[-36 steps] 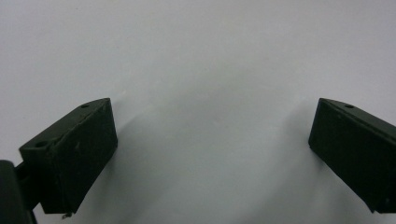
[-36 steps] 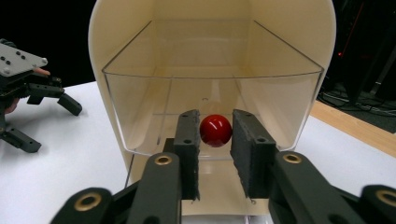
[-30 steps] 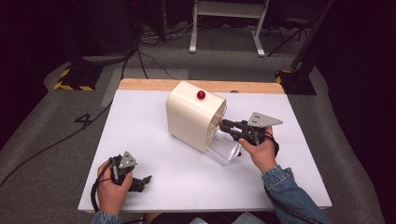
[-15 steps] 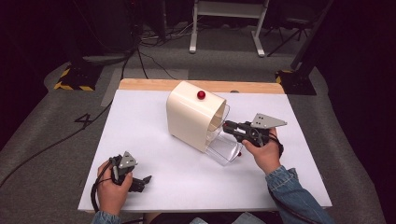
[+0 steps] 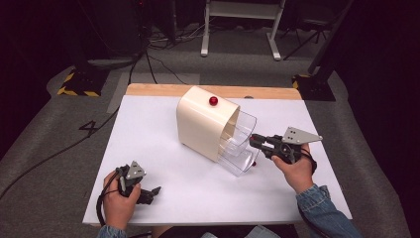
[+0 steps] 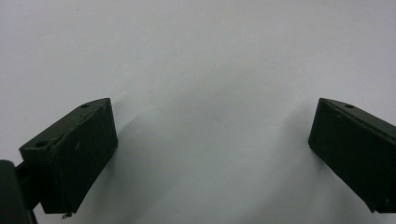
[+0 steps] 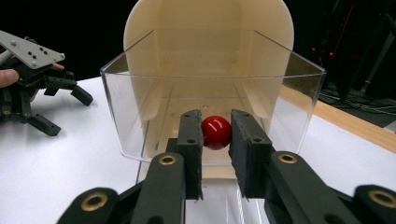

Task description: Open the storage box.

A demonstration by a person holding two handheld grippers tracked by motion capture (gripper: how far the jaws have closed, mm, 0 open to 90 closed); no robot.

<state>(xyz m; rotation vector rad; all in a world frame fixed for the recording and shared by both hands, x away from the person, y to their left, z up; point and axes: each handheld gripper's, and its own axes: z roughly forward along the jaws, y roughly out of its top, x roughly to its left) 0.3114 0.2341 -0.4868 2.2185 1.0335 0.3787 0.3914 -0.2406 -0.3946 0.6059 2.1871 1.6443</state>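
Observation:
A cream box [image 5: 200, 126] with a rounded top stands mid-table, a red knob [image 5: 213, 100] on its top. A clear plastic drawer [image 5: 241, 148] sticks out of its right side. My right gripper [image 5: 253, 141] is at the drawer's front. In the right gripper view the right gripper [image 7: 216, 122] is shut on a red ball knob [image 7: 216, 133] against the clear drawer wall [image 7: 140, 116], with the cream box [image 7: 205, 28] behind. My left gripper [image 5: 152, 195] rests open at the table's front left. Its jaws [image 6: 212, 144] stand wide over bare white tabletop.
The white table [image 5: 148, 129] has a wooden strip [image 5: 158, 90] along its far edge. A small red spot [image 5: 254, 163] shows by the drawer's near corner. Cables and stand legs lie on the grey floor [image 5: 237, 64] beyond. My left gripper [image 7: 65, 112] appears far off in the right gripper view.
My right gripper has moved to the right, away from the cream box, and the clear drawer has come further out with it. The left hand has stayed put.

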